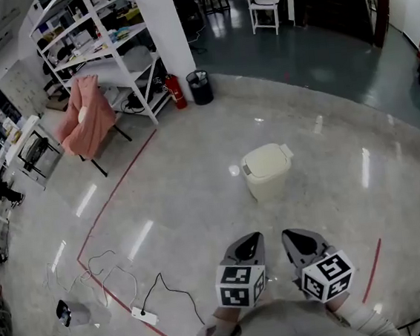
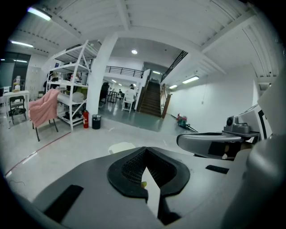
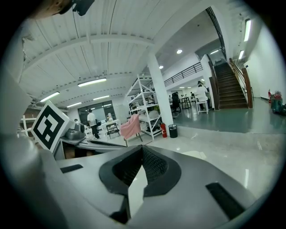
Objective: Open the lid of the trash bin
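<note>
Bin: trash bin (image 1: 268,183), lid (image 1: 263,158) down; likely light, smooth plastic.
Hold: lid's edge, probably.
Tongs: left gripper (image 1: 253,239), right gripper (image 1: 290,235) pressed together, empty.

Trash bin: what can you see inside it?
Nothing inside shows. The cream lid lies shut on the trash bin, covering its whole opening, so any contents are hidden.

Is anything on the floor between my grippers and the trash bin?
Nothing visible. Only bare floor lies between the left gripper, the right gripper and the closed trash bin ahead.
</note>
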The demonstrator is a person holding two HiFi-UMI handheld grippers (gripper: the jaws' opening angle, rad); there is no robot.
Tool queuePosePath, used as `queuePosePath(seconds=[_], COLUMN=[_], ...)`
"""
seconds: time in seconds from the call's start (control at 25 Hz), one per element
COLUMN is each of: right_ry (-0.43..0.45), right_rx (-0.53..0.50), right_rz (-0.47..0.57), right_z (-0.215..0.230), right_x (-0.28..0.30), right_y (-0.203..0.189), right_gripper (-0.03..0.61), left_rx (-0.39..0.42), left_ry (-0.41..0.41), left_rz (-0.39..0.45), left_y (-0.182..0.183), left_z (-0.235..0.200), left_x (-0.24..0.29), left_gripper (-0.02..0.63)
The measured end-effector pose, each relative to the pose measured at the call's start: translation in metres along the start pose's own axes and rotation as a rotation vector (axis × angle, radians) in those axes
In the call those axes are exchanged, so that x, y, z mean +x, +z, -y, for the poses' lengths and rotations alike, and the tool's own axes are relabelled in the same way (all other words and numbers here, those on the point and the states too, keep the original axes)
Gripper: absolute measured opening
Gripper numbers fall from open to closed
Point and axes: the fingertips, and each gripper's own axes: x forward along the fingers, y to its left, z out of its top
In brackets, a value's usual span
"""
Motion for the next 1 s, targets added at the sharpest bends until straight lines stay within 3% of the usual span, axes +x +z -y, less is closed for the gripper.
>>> queuePosePath(seconds=[0.56, 1.0], right_ry=[-0.062, -0.063], right_rx=[0.002, -0.002], right_rz=[0.029, -0.034], right_z=[0.044, 0.048], right_x=[0.102, 0.152], right_y=[0.05, 0.04], right_gripper=[0.003, 0.003], left_rx=[0.047, 0.031], left_ry=[-0.051, -0.068], left_rz=[-0.019, -0.058], left_y=[0.062, 0.06], left_z=[-0.081, -0.125], left_x=[0.075, 0.11], left_gripper=[0.002, 0.002])
